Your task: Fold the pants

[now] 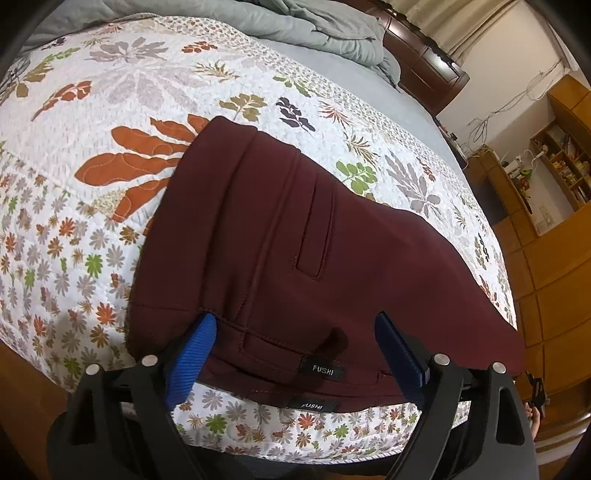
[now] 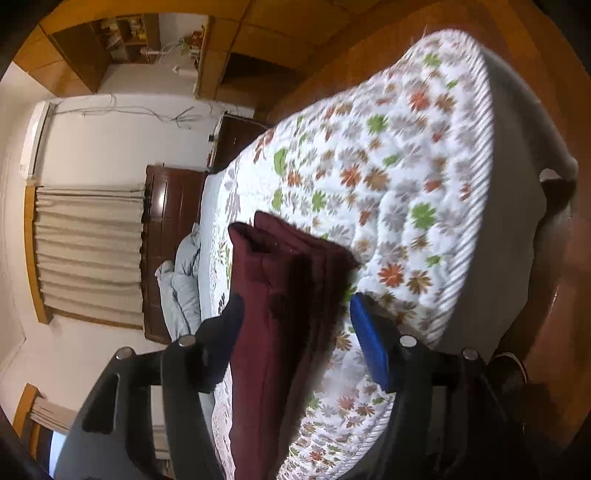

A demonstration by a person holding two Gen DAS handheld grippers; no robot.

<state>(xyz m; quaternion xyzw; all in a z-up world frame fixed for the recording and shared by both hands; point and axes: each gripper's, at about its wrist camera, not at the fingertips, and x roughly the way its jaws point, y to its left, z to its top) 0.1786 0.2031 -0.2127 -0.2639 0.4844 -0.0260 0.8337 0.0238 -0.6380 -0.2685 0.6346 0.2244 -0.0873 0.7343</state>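
Left gripper (image 1: 295,343) had its jaws spread wide over the waistband end of the maroon pants (image 1: 295,229), blue pads clear of the cloth, gripping nothing. Right gripper (image 2: 295,325) was open too, straddling the folded stack's edge without pinching it. Pants lay folded near the edge of the floral quilt (image 1: 110,92), grey blanket (image 1: 295,22) bunched behind.

Folded pants (image 1: 295,240) at quilt (image 1: 92,184) edge, open quilt around, crumpled duvet (image 1: 314,26) far behind
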